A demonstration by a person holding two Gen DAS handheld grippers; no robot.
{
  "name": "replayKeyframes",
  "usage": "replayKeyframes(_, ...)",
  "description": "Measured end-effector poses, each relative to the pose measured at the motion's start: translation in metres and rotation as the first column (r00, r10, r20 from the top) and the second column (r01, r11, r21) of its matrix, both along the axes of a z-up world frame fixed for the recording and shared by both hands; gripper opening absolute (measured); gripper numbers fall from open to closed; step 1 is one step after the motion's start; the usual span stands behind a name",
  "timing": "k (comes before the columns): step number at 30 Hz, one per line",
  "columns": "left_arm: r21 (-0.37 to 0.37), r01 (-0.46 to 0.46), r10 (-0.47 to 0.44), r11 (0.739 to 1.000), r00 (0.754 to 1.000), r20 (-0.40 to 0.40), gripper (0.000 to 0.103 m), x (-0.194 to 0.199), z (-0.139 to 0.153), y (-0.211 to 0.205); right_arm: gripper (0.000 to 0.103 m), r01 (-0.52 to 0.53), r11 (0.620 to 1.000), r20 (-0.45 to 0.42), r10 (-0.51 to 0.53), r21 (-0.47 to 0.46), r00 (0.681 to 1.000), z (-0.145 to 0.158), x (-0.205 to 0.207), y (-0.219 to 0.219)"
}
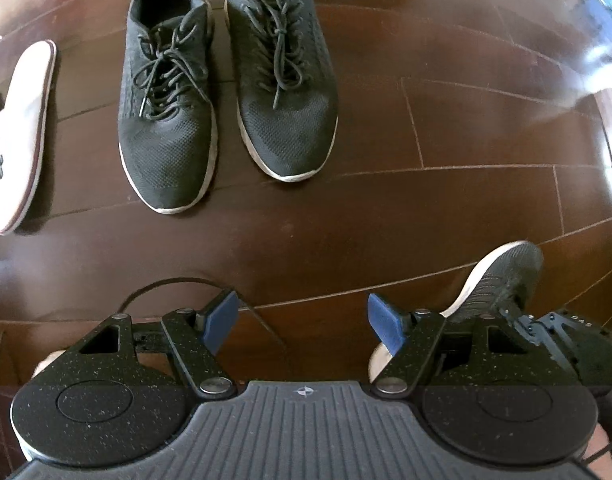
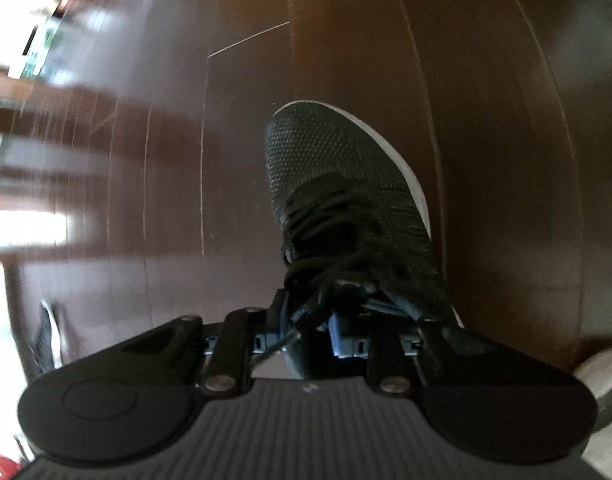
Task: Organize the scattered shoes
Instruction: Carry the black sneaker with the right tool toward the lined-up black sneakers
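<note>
While the right hand-held gripper (image 2: 317, 320) clamps a sneaker (image 2: 345, 184), the left hand-held gripper (image 1: 302, 320) gapes over bare floor (image 1: 445, 200).

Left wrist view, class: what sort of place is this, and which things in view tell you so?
Probably a room in a home. Dark wooden floor boards, a pair of black sneakers side by side, and a white slipper beside them suggest it.

The white fabric slipper (image 1: 16, 128) bears a small dark embroidered emblem, not legible as letters; no other text reads.
</note>
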State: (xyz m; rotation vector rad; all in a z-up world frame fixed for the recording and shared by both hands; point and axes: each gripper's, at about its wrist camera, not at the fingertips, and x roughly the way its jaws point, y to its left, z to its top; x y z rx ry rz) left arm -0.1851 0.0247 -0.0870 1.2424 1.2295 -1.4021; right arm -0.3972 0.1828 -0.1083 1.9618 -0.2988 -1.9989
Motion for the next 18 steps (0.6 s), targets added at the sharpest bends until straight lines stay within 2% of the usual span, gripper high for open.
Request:
replayKeyframes(4,-0.006,0.026,-0.026,1.0,0.999,0.022,0.078,-0.003,-0.001,0.0,0.022,-0.174,0.984,-0.043,0.175,0.036,0.984,0.005,-0.012,0.007)
replayKeyframes(7,-0.014,0.06,-0.059,0.998,0.997,0.04,0.078,-0.008,-0.002,0.002,0.021,-0.322,0.945,-0.07,0.326,0.062,0.943,0.008,-0.017,0.009)
replayKeyframes(11,-0.023,0.098,-0.096,0.995,0.994,0.05,0.079,-0.014,-0.002,0.005,0.02,-0.492,0.865,-0.105,0.501,0.096,0.859,0.013,-0.022,0.015)
replayKeyframes(15,-0.018,0.121,-0.12,0.992,0.991,0.055,0.079,-0.018,-0.004,0.008,0.019,-0.647,0.748,-0.139,0.663,0.149,0.735,0.024,-0.023,0.018)
replayKeyframes(16,-0.015,0.124,-0.123,0.992,0.991,0.057,0.079,-0.019,-0.004,0.009,0.019,-0.686,0.707,-0.153,0.707,0.172,0.69,0.029,-0.021,0.016)
replayKeyframes(18,-0.007,0.139,-0.138,0.99,0.988,0.065,0.079,-0.021,-0.006,0.01,0.019,-0.777,0.576,-0.191,0.817,0.254,0.544,0.042,-0.014,0.01)
